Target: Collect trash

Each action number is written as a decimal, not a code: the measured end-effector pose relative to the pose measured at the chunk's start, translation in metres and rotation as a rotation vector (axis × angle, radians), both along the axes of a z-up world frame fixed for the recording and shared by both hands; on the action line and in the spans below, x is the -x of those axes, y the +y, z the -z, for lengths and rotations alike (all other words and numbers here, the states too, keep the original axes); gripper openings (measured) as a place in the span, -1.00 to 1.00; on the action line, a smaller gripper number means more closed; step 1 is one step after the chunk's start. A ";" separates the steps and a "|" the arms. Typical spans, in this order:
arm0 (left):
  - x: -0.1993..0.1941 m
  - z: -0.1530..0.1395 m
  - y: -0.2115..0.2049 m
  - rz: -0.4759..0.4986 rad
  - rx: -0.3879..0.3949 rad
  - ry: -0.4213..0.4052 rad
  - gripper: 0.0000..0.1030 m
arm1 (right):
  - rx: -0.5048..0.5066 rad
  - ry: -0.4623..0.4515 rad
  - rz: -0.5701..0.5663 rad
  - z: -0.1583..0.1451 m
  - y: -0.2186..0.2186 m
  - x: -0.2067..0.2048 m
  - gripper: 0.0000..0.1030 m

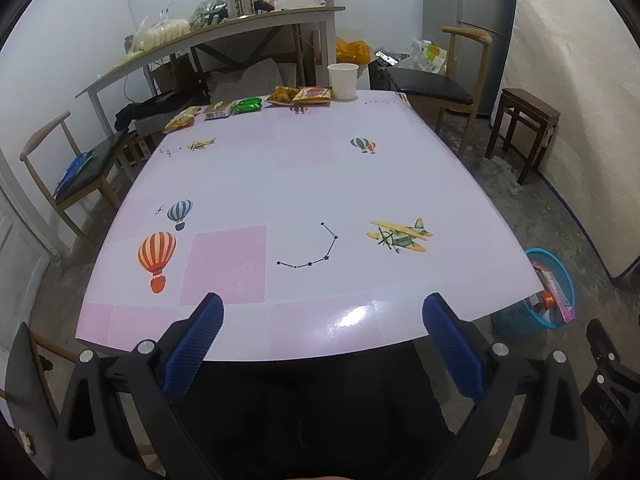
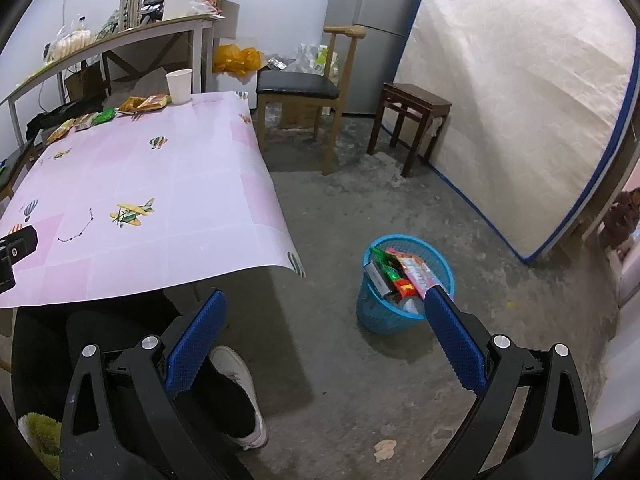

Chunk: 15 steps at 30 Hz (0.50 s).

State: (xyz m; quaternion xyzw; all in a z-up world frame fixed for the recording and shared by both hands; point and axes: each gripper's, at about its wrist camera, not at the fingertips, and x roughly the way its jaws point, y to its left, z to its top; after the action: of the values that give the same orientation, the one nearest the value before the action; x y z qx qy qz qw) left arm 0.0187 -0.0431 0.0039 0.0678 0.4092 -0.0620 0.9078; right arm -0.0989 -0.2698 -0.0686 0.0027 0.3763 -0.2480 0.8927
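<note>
Several snack wrappers lie along the far edge of the table: a yellow one (image 1: 182, 119), a brown one (image 1: 218, 109), a green one (image 1: 247, 105) and an orange pair (image 1: 300, 95). A white paper cup (image 1: 343, 81) stands beside them. My left gripper (image 1: 323, 304) is open and empty over the table's near edge. My right gripper (image 2: 326, 300) is open and empty above the floor, just left of a blue mesh bin (image 2: 404, 286) that holds wrappers and boxes. The bin also shows in the left wrist view (image 1: 554, 286).
The table (image 1: 304, 184) has a pink cloth with balloon and plane prints. Wooden chairs (image 1: 448, 84) (image 1: 80, 176) stand at its far right and left. A dark stool (image 2: 412, 116), a mattress (image 2: 520, 112) and a cluttered shelf (image 1: 208, 36) stand around. The person's leg and shoe (image 2: 240, 380) are below my right gripper.
</note>
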 end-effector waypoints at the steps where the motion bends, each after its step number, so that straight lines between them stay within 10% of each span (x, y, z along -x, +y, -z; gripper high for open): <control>1: 0.001 -0.001 -0.001 0.002 -0.002 -0.005 0.90 | 0.001 0.000 0.002 0.001 0.001 0.001 0.85; 15: 0.002 -0.002 -0.007 0.006 -0.010 -0.007 0.90 | 0.006 -0.006 0.020 0.003 0.001 0.004 0.85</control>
State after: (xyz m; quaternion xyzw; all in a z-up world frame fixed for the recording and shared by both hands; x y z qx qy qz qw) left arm 0.0166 -0.0497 0.0062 0.0737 0.4062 -0.0627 0.9086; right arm -0.1033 -0.2684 -0.0712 0.0047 0.3730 -0.2577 0.8913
